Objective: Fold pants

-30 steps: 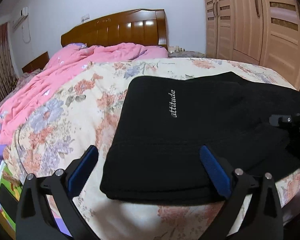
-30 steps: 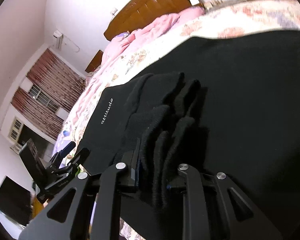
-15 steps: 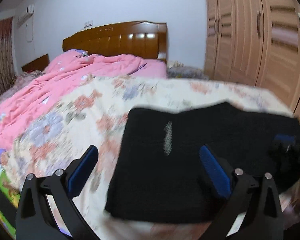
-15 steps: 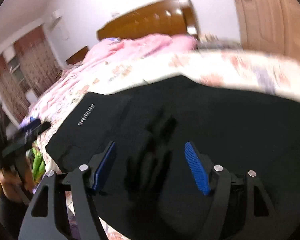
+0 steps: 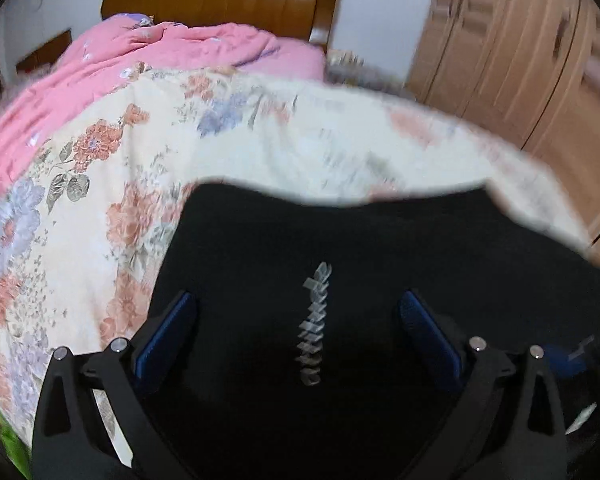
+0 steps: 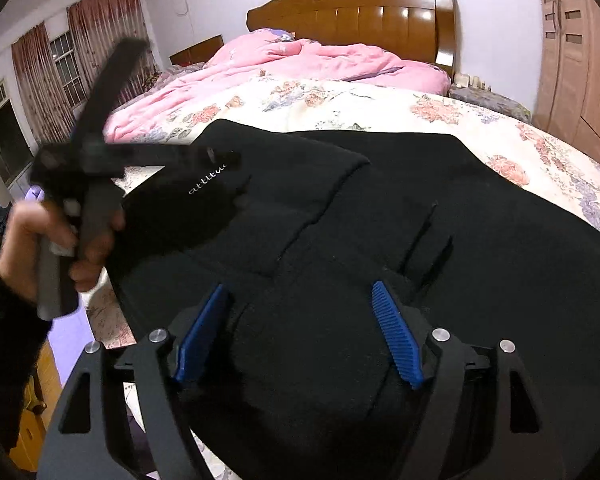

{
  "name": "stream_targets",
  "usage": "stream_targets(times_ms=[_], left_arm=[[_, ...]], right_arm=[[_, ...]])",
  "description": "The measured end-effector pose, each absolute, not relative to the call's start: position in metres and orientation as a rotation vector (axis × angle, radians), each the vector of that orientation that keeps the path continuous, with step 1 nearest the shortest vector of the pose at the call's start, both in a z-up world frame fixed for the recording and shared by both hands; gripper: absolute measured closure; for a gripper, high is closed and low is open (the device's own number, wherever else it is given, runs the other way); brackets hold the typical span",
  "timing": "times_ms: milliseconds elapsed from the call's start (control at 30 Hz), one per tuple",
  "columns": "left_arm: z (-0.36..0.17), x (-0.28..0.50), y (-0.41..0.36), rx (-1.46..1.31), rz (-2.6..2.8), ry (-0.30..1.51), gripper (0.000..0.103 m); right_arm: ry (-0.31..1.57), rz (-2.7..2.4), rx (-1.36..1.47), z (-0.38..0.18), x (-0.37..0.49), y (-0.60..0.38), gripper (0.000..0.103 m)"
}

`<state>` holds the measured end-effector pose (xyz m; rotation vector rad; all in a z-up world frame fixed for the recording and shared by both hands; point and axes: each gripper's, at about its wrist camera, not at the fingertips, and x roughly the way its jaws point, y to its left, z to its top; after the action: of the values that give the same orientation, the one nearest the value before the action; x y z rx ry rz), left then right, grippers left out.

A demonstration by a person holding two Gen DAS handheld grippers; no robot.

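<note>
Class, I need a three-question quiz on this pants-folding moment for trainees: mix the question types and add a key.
1. True or false: the right gripper grips the folded black fleece pants.
2. The pants rest on: A) the pink duvet B) the cream floral bedspread C) the wooden wardrobe.
3. What colour is the small lettering on the pants?

Key: 1 false, its jaws have just been opening and stand apart; 2 B; 3 white.

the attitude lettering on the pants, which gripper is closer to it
Left. The left gripper hangs right over the lettering, which shows between its open fingers. The right gripper is over the folded pants, off to one side of it.
</note>
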<state>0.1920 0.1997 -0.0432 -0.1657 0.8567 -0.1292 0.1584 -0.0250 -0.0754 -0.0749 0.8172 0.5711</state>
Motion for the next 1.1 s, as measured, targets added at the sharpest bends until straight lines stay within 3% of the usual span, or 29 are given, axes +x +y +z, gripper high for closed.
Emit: stream_targets(times_ms=[133, 267, 367, 600, 700, 833, 967, 1100], left_arm=[[-0.018, 0.214, 0.203, -0.192, -0.137, 0.822, 0.002], [-0.054, 0.264, 0.209, -0.132, -0.024, 0.995, 0.001], [-0.065, 0.270, 0.233, -0.282, -0.055, 1.022, 0.001], [-0.001, 0.165, 0.227, -0.184, -0.057, 0.731, 0.001], [-0.008, 0.126, 0.197, -0.015, -0.015, 0.714, 0.001], [-0.051, 0.106, 0.171, 0.198, 0.087, 0.787, 0.001], [-0.069, 0.104, 0.187, 0.103, 0.069, 0.764, 0.001], [-0.045, 0.095, 0.173, 0.118, 0.071, 0.743, 0.002]], right_arm=[[0.817, 0.569, -0.074, -0.073, 0.154, -0.031, 0.030], [0.820, 0.572, -0.071, -0.071, 0.154, -0.032, 0.030], [0.821, 0.578, -0.067, -0.071, 0.154, -0.032, 0.030], [0.817, 0.572, 0.017, -0.059, 0.151, -0.046, 0.028], [0.791, 0.534, -0.005, -0.055, 0.144, -0.053, 0.028], [0.821, 0.478, -0.051, -0.070, 0.143, -0.058, 0.016], [0.865, 0.492, 0.027, -0.078, 0.149, -0.071, 0.014], [0.816, 0.451, 0.015, -0.062, 0.135, -0.087, 0.014]])
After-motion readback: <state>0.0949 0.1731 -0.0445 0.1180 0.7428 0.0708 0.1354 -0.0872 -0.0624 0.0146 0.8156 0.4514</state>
